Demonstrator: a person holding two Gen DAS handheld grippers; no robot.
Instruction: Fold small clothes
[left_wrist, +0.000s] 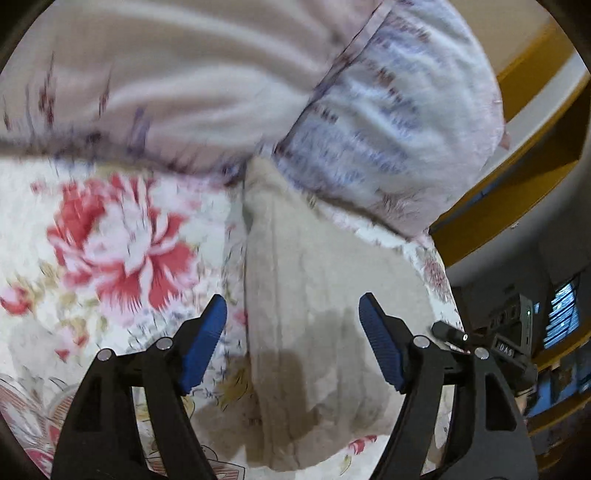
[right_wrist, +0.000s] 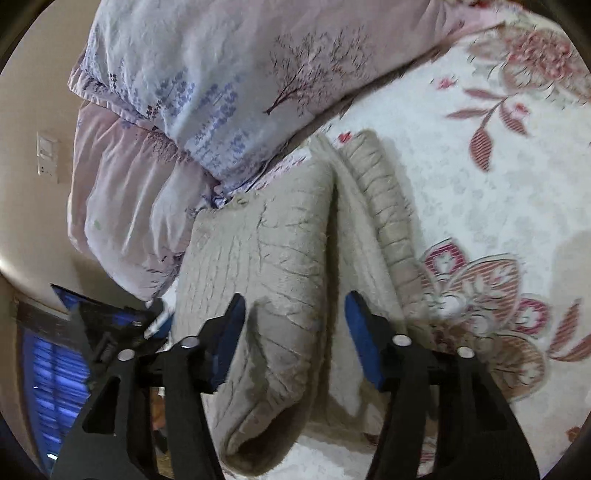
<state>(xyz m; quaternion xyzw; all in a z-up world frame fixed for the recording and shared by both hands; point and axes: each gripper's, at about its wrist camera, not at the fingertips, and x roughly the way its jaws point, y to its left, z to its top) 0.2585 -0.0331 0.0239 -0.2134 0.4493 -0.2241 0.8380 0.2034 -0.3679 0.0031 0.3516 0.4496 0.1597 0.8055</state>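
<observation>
A beige knitted garment (left_wrist: 314, 258) lies folded lengthwise on a floral bedsheet (left_wrist: 122, 240). My left gripper (left_wrist: 292, 306) hovers open just over the near end of the garment, and its shadow falls on the knit. Nothing is pinched between its blue pads (left_wrist: 207, 339). In the right wrist view the same garment (right_wrist: 280, 251) shows two long folds, with a ribbed hem (right_wrist: 384, 206) along its right side. My right gripper (right_wrist: 295, 302) is open and straddles the thick left fold from above. Its pads (right_wrist: 364, 339) stand clear of the cloth.
A bulky pink and blue printed duvet (right_wrist: 207, 74) is heaped against the far end of the garment. The bedsheet (right_wrist: 461, 177) stretches off to the right. A yellow wooden frame (left_wrist: 517, 184) and a window with blinds (right_wrist: 55, 387) lie beyond the bed's edge.
</observation>
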